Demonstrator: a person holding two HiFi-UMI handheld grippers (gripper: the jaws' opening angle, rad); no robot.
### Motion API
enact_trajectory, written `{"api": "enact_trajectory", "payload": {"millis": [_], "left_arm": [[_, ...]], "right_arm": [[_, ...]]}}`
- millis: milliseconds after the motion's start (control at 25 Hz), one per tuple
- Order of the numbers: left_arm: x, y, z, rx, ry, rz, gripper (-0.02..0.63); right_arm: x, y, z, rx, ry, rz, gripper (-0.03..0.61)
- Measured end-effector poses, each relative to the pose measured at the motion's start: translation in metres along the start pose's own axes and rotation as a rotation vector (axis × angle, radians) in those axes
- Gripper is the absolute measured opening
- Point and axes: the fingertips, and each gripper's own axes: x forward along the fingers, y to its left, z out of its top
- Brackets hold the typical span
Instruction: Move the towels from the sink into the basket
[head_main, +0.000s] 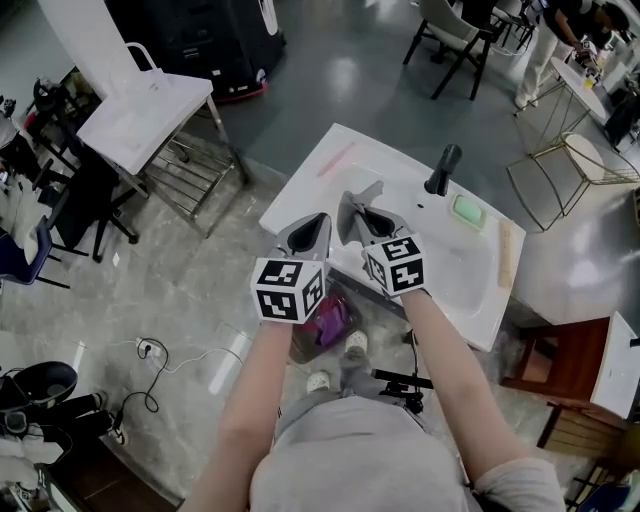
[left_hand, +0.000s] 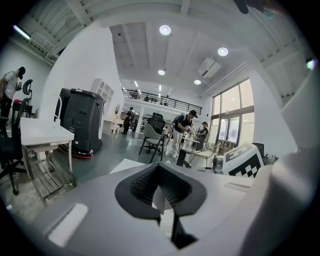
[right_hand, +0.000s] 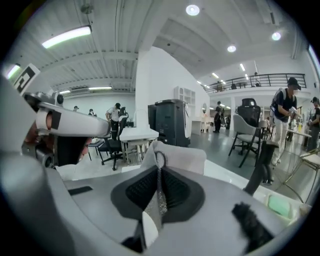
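Note:
In the head view both grippers hang over the near left part of the white sink (head_main: 470, 275). My right gripper (head_main: 368, 218) is shut on a grey towel (head_main: 347, 210), which bunches around its tips. In the right gripper view the towel (right_hand: 175, 157) sticks up past the shut right gripper (right_hand: 160, 172). My left gripper (head_main: 316, 225) hangs just to the left, its jaws together and nothing showing beyond them. The left gripper view shows the left gripper (left_hand: 160, 169) shut, with only a pale sliver in the slit. Below, a basket (head_main: 303, 343) holds a purple cloth (head_main: 330, 322), half hidden by the left gripper.
A black faucet (head_main: 443, 168) and a green sponge (head_main: 468, 210) are at the back of the sink. A white table (head_main: 145, 115) with a metal rack stands to the left. A wooden cabinet (head_main: 565, 365) is on the right, and chairs and people are in the background.

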Motion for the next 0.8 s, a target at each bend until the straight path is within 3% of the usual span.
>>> {"api": "enact_trajectory", "payload": {"millis": [800], "left_arm": [[-0.069, -0.028, -0.003, 0.012, -0.054, -0.031, 0.003]], "right_arm": [[-0.089, 0.061, 0.038, 0.025, -0.270, -0.008, 0.035]]}}
